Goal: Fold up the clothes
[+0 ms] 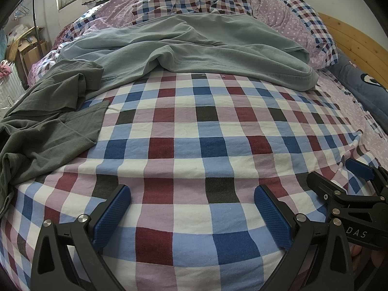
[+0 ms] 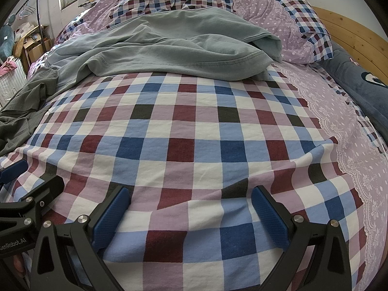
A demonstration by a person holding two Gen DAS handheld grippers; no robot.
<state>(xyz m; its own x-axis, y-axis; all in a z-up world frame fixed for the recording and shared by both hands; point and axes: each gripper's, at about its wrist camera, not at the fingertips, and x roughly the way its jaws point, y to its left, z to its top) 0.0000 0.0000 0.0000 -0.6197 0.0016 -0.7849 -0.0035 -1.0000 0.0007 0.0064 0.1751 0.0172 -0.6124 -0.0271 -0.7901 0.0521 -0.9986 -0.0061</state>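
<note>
hovering side by side over the near edge of the bed, the left gripper (image 1: 192,195) and the right gripper (image 2: 191,196) both have their blue-padded fingers spread wide apart with nothing between them, only the checked bedsheet (image 1: 184,133) below. in the left wrist view the right gripper shows at the lower right corner, just beside the left one. the task's clothes lie further up the bed, well apart from both grippers: a light grey-green shirt (image 1: 194,46) is spread rumpled across the far half of the sheet, its hem facing the grippers, and a darker grey shirt (image 1: 48,118) lies crumpled on the left side, its upper edge touching the lighter one and part of it spilling over the bed's left edge. behind them sit a bunched checked duvet (image 1: 194,0) and a lilac pillow (image 1: 303,36) by the wooden headboard (image 1: 356,41)
</note>
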